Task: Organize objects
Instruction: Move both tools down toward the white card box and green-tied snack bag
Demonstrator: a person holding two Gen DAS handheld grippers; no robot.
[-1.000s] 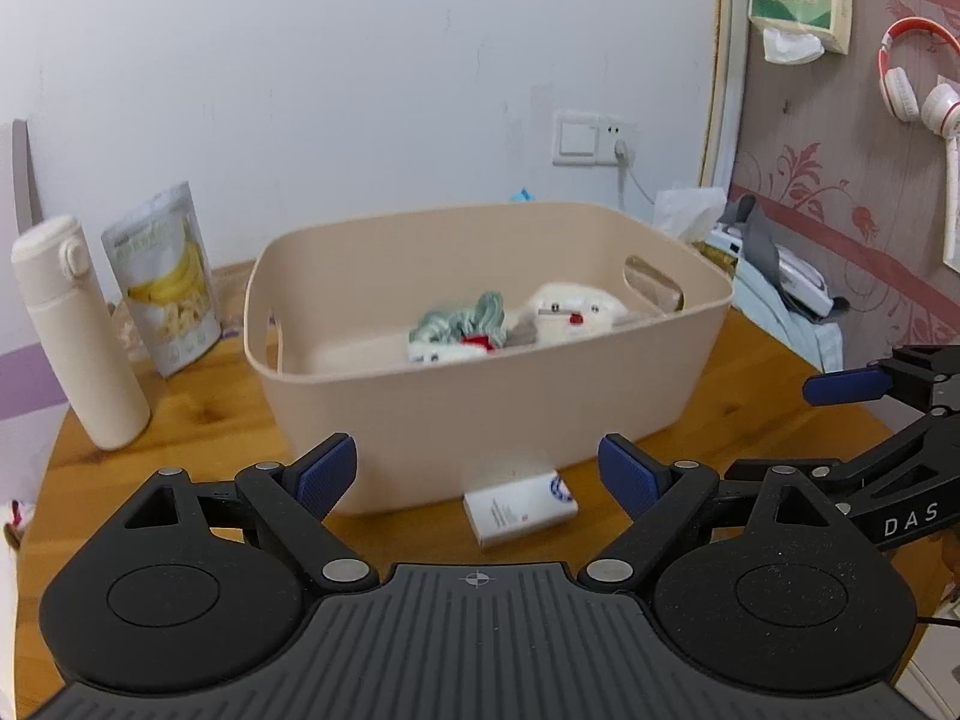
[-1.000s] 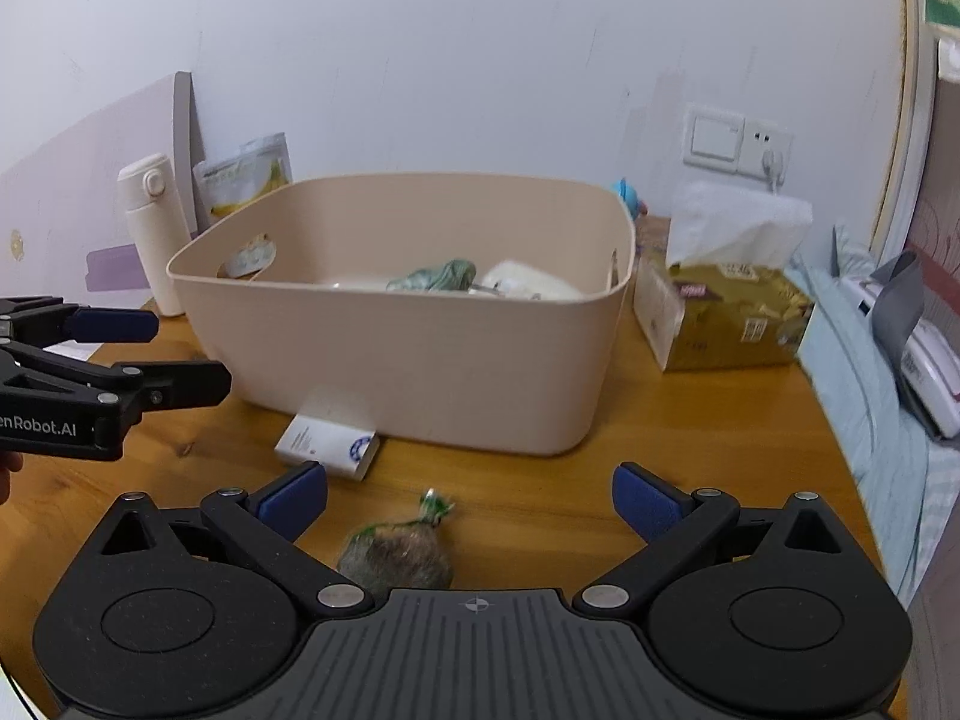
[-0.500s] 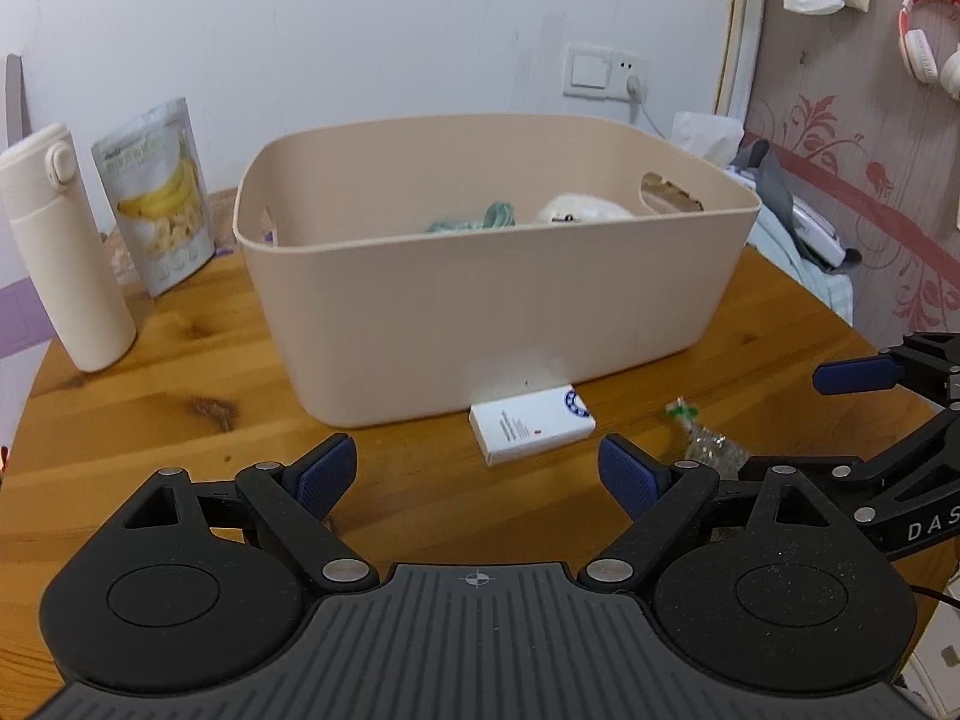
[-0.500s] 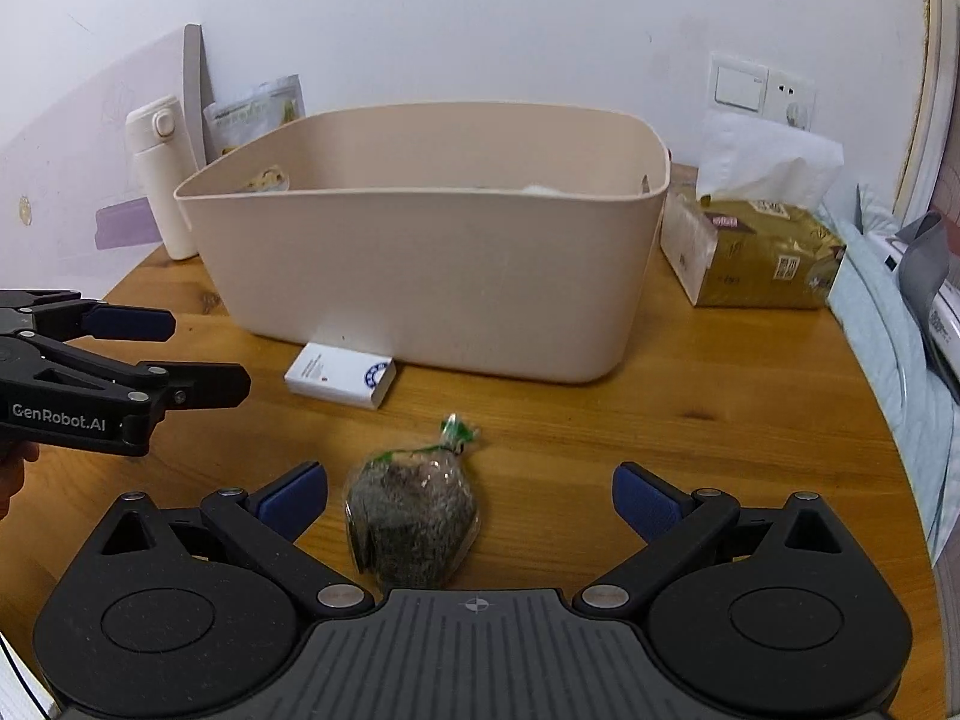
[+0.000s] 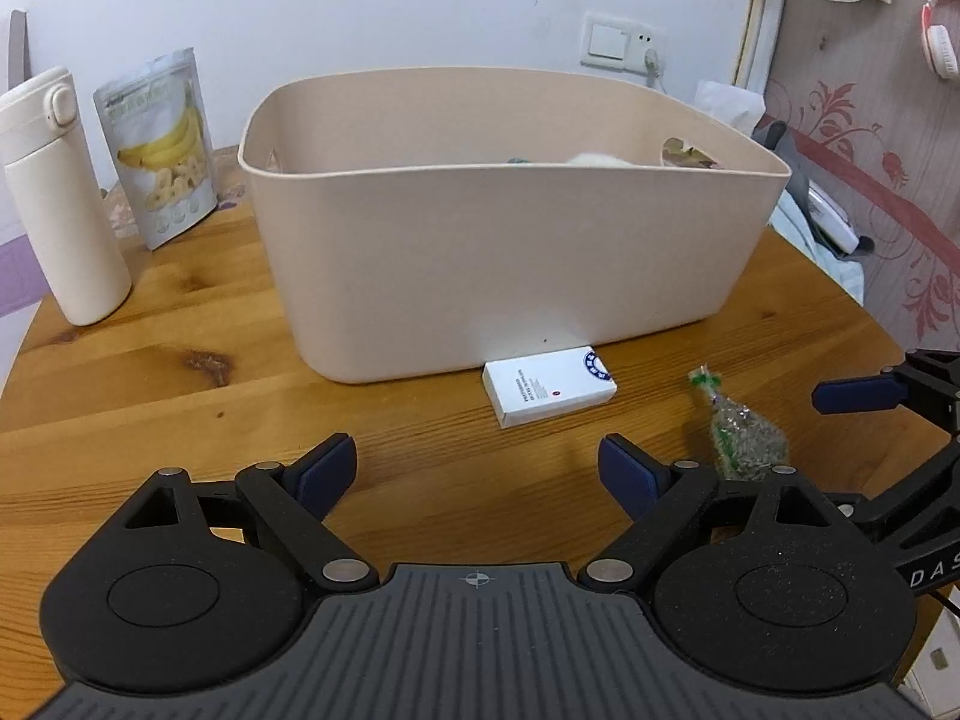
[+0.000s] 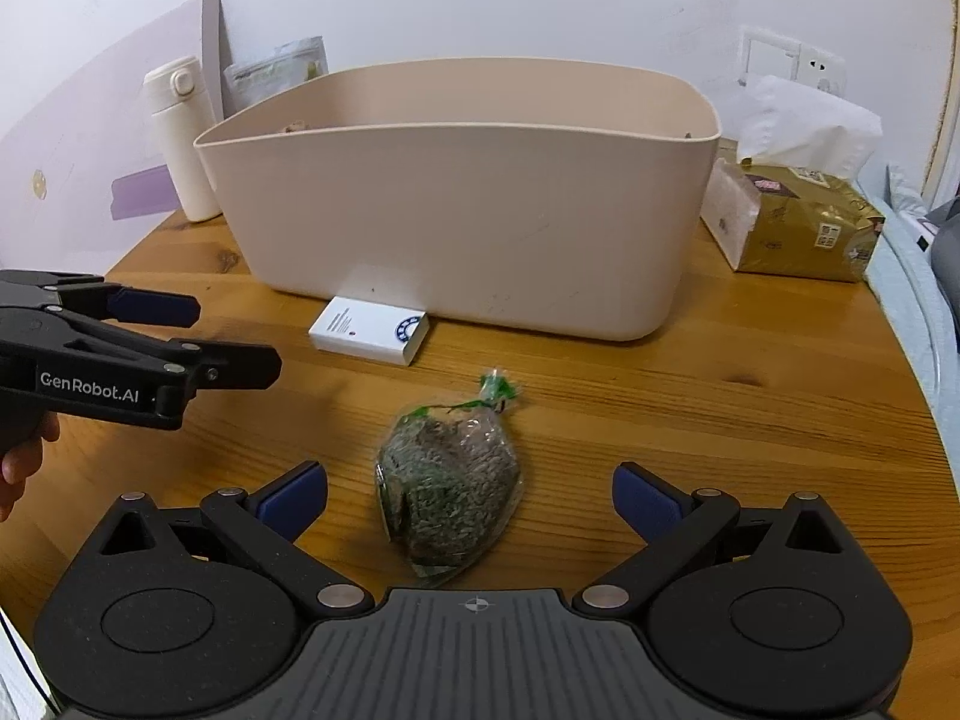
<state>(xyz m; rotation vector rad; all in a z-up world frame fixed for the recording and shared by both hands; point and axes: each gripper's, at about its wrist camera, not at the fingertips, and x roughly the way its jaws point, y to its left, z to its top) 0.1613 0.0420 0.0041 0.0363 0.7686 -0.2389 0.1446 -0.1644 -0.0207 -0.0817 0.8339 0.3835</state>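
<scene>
Right wrist view: small clear bag (image 6: 450,480) of dried greenish bits, lying between the spread, empty fingers of the right gripper (image 6: 470,495), near the table (image 6: 750,396) front edge. Probably light, soft, crinkly, slippery; best pinched across the belly. Left gripper (image 5: 477,471) likewise spread, empty.

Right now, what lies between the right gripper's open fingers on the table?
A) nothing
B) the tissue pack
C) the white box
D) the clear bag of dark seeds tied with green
D: in the right wrist view the seed bag lies on the wooden table between the right gripper's spread fingers, untouched; the white box sits farther off by the beige bin.
</scene>
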